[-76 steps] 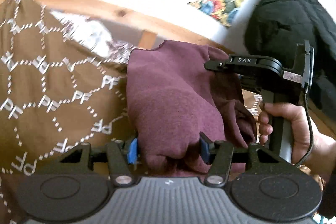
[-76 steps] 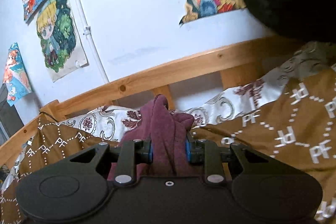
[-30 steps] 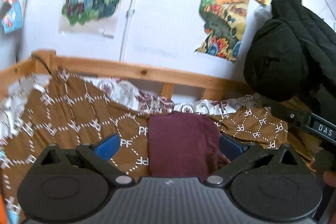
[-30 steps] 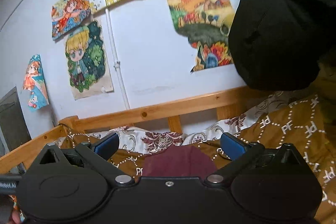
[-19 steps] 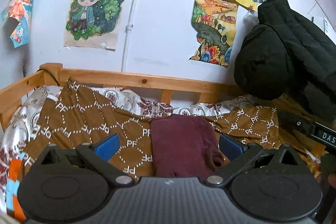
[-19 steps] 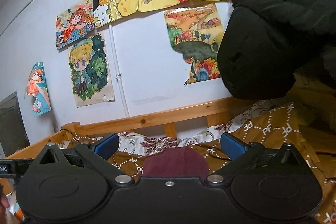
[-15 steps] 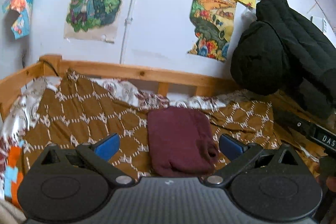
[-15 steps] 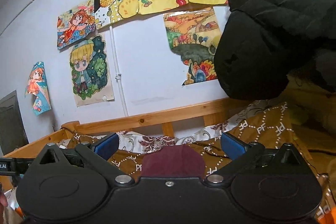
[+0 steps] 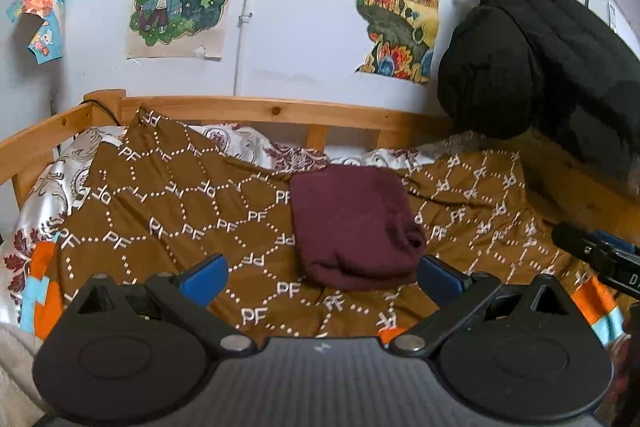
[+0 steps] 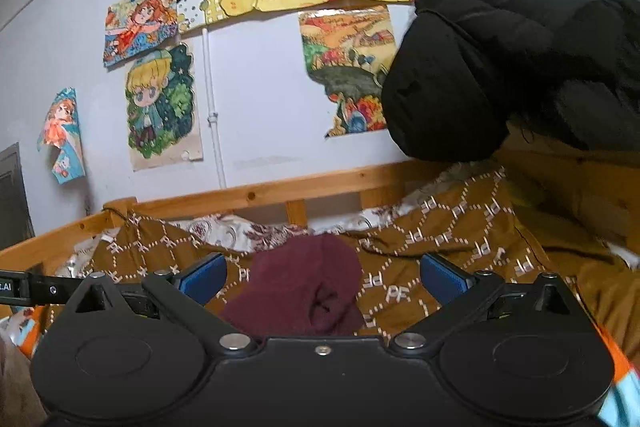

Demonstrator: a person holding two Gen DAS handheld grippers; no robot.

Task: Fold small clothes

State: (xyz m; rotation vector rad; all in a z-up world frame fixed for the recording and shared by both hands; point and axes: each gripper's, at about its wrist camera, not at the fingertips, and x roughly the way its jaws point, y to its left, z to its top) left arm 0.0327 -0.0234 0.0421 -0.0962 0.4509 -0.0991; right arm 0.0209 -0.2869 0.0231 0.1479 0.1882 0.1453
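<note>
Here: soft maroon garment (image 9: 352, 227) folded, lumpy rectangle on brown quilt (image 9: 168, 211); left gripper (image 9: 322, 277), right gripper (image 10: 323, 277) wide, empty.

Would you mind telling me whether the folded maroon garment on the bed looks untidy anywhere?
The maroon garment lies mostly neat on the brown bedspread, but its near right corner bunches into a rumpled lump.

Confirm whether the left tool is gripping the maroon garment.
No, the left tool is open, and the maroon garment lies free on the brown blanket.
</note>
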